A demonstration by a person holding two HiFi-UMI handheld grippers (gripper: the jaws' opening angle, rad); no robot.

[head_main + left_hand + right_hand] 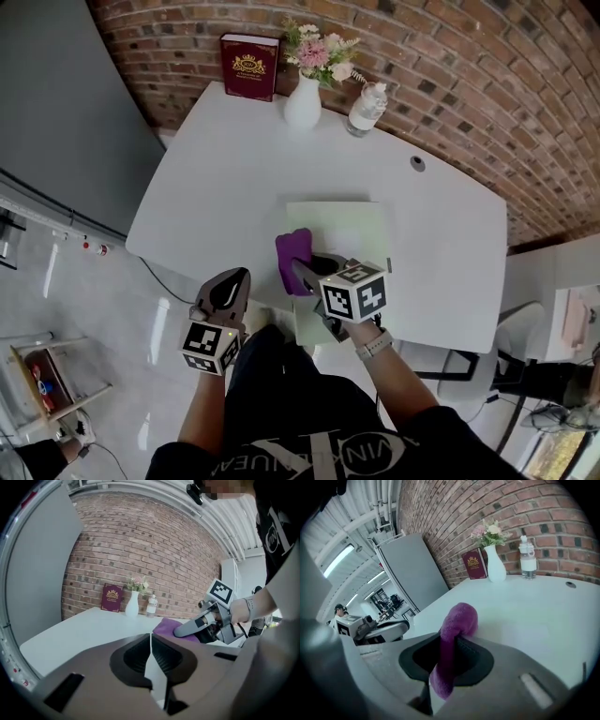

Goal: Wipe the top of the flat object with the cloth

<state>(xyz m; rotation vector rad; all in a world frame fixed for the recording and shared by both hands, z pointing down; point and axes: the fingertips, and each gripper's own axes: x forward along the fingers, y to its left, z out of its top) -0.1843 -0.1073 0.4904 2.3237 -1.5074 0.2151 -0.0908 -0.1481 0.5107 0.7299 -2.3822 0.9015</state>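
- Right gripper [302,272]: forearm reaches forward, jaws point away and leftward, tilted down. They are clamped on the purple cloth [292,251], which bulges past the tips.
- Cloth is at the near left corner of the pale green flat object [349,230], on the white table [216,187].
- Left gripper [234,281]: jaws together, nothing held, by the table's near edge, left of the cloth.
- Book [249,66], vase [303,103] and bottle [366,108] stand at the far edge, well apart from the cloth.

R hand-held gripper [446,665] clamped on purple cloth [459,620], white table [525,616] beyond.
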